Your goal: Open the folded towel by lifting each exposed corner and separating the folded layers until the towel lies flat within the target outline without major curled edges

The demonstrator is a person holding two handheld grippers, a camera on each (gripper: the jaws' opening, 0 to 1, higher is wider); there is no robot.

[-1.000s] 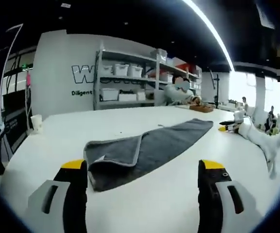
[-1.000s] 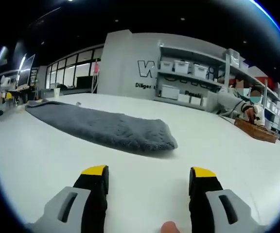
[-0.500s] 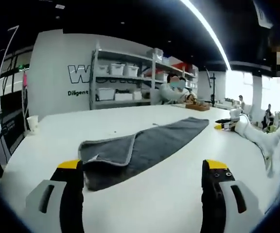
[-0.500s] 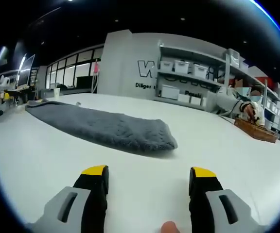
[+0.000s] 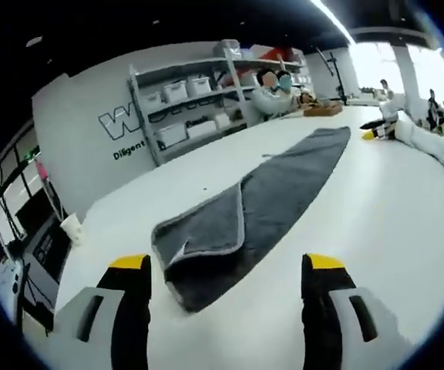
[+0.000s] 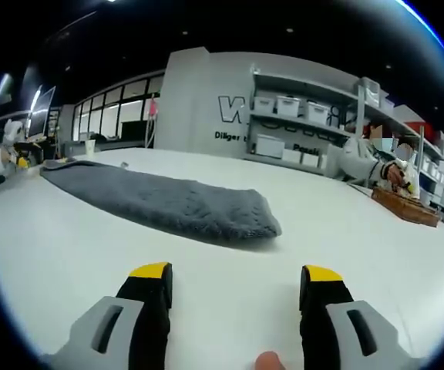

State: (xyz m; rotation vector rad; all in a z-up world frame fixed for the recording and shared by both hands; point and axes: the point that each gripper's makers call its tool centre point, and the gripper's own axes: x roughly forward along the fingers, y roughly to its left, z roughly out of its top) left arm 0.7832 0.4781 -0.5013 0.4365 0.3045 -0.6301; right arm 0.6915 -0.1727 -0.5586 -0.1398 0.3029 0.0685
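Left gripper (image 5: 226, 266) at bottom of left gripper view, jaws spread wide, nothing between them. Just beyond, grey towel (image 5: 249, 212) on white table (image 5: 376, 208), near end folded over, strip running toward upper right.

Right gripper (image 6: 236, 271) at bottom of right gripper view, jaws apart, empty. Towel at centre left, stretching toward left edge. Shelving (image 6: 307, 135) with bins at upper right, behind table.
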